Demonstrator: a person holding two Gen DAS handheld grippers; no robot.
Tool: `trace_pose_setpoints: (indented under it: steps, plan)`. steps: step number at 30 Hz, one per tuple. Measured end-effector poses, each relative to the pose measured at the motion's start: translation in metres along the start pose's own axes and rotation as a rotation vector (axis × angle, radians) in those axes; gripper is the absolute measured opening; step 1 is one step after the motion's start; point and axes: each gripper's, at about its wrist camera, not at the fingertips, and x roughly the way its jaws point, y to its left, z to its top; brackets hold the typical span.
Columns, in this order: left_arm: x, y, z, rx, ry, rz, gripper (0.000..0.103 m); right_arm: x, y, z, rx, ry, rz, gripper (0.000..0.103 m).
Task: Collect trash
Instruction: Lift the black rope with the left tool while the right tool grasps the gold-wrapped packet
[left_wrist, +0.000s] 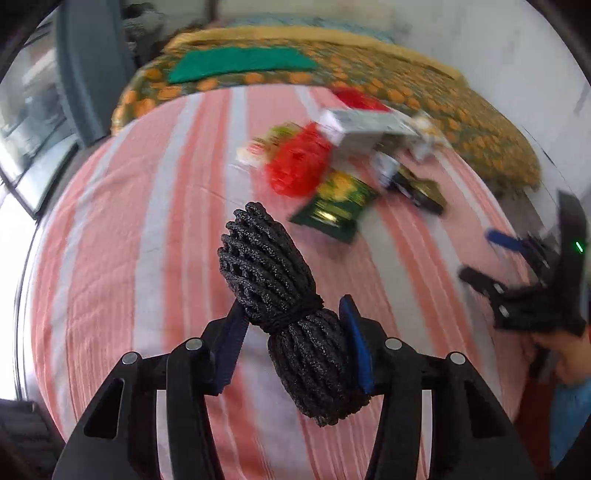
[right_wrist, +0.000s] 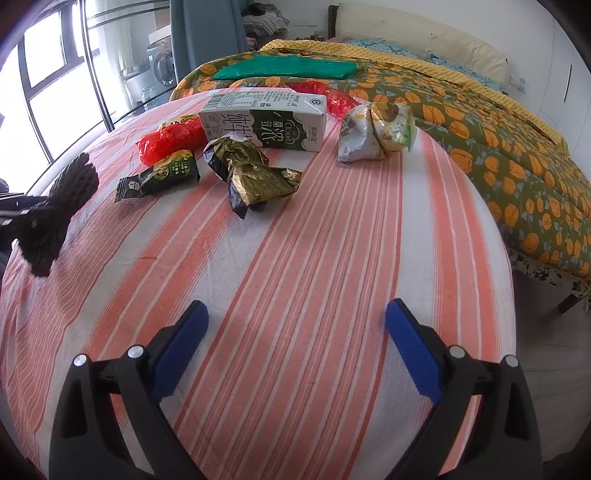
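A: Left wrist view: the left gripper (left_wrist: 291, 328) has its blue pads pinched on a black knotted mesh bundle (left_wrist: 284, 295), probably the bag for the trash, lifted off the striped pink-and-white cloth (left_wrist: 110, 258).

B: Right wrist view: the right gripper (right_wrist: 295, 332) gapes wide, empty. Ahead of it lies the white-and-green milk carton (right_wrist: 266, 118), reading "Cloud", among crumpled wrappers.

- One black mesh bundle (left_wrist: 288, 306), tied round its middle, near left.
- One milk carton (right_wrist: 266, 120) lying on its side, far centre.
- Two red plastic wrappers: one (right_wrist: 170, 142) left of the carton, one (right_wrist: 321, 94) behind it.
- One small green sachet (right_wrist: 162, 175), left.
- One crumpled gold-and-black wrapper (right_wrist: 251, 173), centre.
- One crumpled silver-and-green bag (right_wrist: 376, 131), far right.
- One folded green cloth (right_wrist: 288, 69) on the bed beyond.
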Motion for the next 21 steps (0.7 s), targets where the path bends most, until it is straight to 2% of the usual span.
trace_pose_setpoints:
  steps: [2,4,8,13,17,21]
  plan:
    - [-0.002,-0.017,-0.005,0.111,0.046,-0.024,0.058,0.000,0.000,0.000,0.000,0.000,0.000,0.093]
    - [0.002,-0.028,-0.008,0.147,0.050,-0.001,0.063,0.000,0.000,0.000,0.000,0.000,0.000,0.093]
    - [0.024,-0.030,-0.010,0.061,0.007,0.064,0.082,0.000,0.000,0.000,0.001,-0.001,-0.005,0.093]
    - [0.030,-0.017,-0.023,-0.052,-0.059,0.168,0.087,0.000,-0.001,0.000,0.007,-0.001,-0.005,0.093]
    - [0.018,0.006,-0.038,-0.114,-0.087,0.185,0.088,0.000,-0.001,0.000,0.007,-0.001,-0.006,0.093]
    - [0.015,0.014,-0.045,-0.111,-0.107,0.191,0.089,-0.001,-0.001,-0.001,0.006,-0.001,-0.006,0.093]
